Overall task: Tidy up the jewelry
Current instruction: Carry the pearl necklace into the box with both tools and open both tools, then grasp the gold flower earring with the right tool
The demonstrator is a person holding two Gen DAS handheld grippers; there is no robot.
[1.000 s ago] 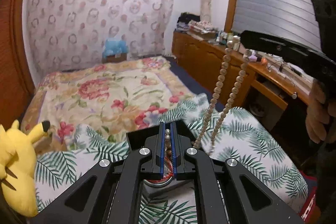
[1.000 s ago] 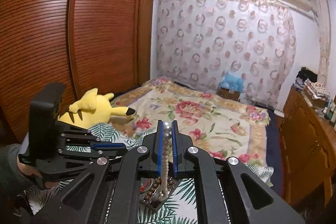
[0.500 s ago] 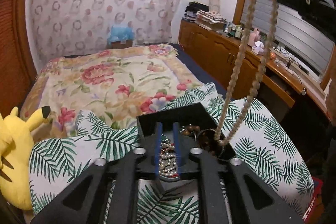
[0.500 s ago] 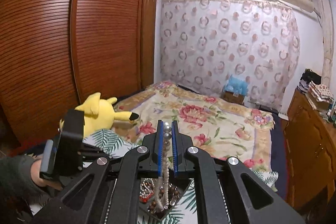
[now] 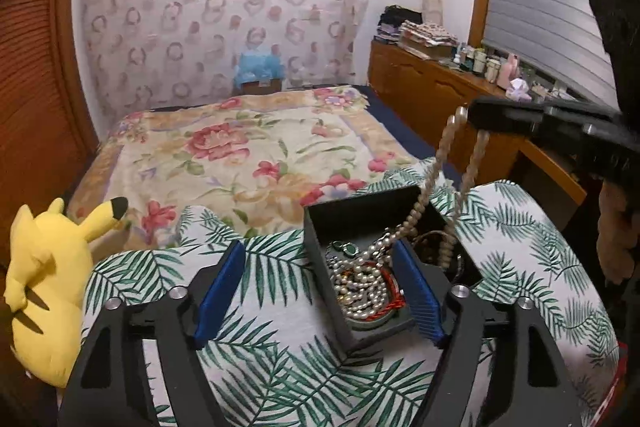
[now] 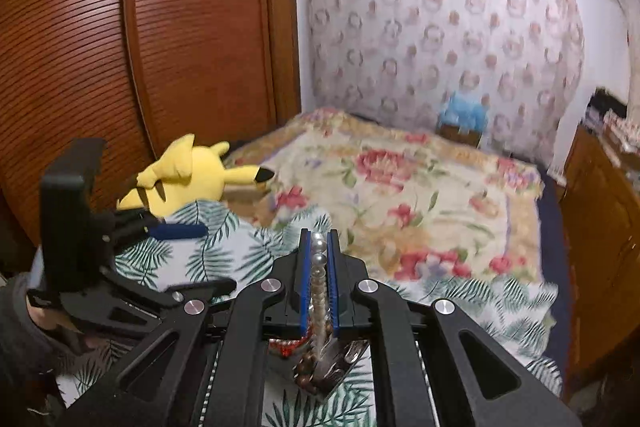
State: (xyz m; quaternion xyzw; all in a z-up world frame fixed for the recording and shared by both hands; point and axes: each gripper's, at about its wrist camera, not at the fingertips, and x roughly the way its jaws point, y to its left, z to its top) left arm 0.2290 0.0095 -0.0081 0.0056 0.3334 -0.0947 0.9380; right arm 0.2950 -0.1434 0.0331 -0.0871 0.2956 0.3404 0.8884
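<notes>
Now | right gripper (image 6: 319, 281) is pinching the pearl necklace (image 5: 448, 163) right of centre, light, limp, snag-prone; grip the beads | left gripper (image 5: 320, 291) is gaping wide, empty, straddling the black box (image 5: 320, 251)

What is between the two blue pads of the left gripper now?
In the left wrist view, the open left gripper frames palm-leaf cloth and the near corner of the black jewelry box, with tangled pearl strands inside.

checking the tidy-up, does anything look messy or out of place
The black box holds a tangled heap of jewelry. The bead necklace in the right hand-held gripper hangs half out, its lower end in the box.
</notes>
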